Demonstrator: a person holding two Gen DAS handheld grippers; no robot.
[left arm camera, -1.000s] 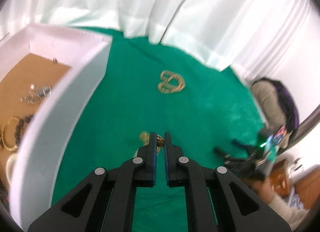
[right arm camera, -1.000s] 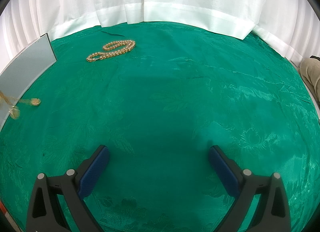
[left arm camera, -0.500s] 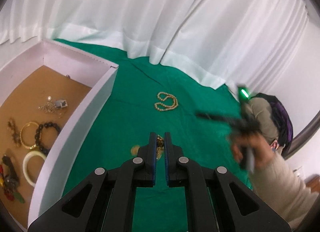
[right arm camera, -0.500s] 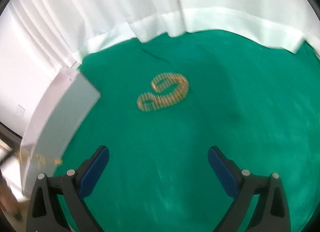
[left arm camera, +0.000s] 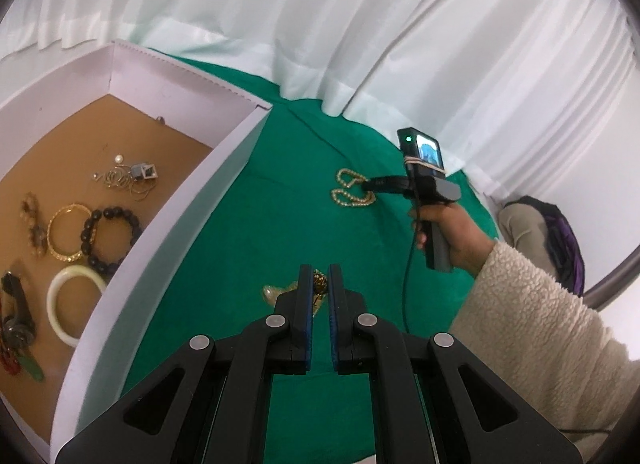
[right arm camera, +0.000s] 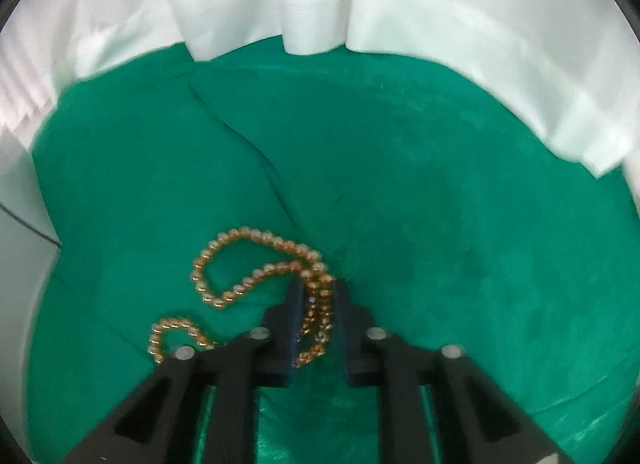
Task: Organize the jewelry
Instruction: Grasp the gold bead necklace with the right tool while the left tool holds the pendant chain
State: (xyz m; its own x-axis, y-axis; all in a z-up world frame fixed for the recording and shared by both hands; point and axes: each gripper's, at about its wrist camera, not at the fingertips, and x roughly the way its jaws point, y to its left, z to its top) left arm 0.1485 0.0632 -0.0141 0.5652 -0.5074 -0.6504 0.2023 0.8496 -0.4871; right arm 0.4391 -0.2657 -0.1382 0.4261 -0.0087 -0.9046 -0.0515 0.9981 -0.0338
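from the left wrist camera, my left gripper [left arm camera: 319, 284] is clenched on a small gold chain [left arm camera: 319, 287], whose pendant [left arm camera: 272, 292] hangs below the fingers over the green cloth [left arm camera: 256, 248]. to the left stands the white box [left arm camera: 188, 223] with its brown floor, and only this view looks into it: a cream bangle [left arm camera: 74, 306], a gold bangle [left arm camera: 66, 236], a dark bead bracelet [left arm camera: 108, 242], a tangle of thin chains [left arm camera: 128, 175] and some darker pieces at the near end. farther out, my right hand [left arm camera: 454, 229] in a fleecy cream sleeve [left arm camera: 536, 336] holds the right gripper [left arm camera: 366, 185] with its tips down on the gold bead necklace [left arm camera: 352, 193] lying on the cloth. a white curtain [left arm camera: 320, 23] hangs behind.

over on the right wrist camera, i see the grip close up, which the other view cannot resolve. the right gripper [right arm camera: 318, 296] has just been closing, and its blue pads now pinch a doubled strand of the gold bead necklace [right arm camera: 256, 268]. the rest of it loops out to the left on the green cloth [right arm camera: 440, 203]. the box shows here only as a pale wall [right arm camera: 24, 264] at the left edge. this view is slightly blurred.
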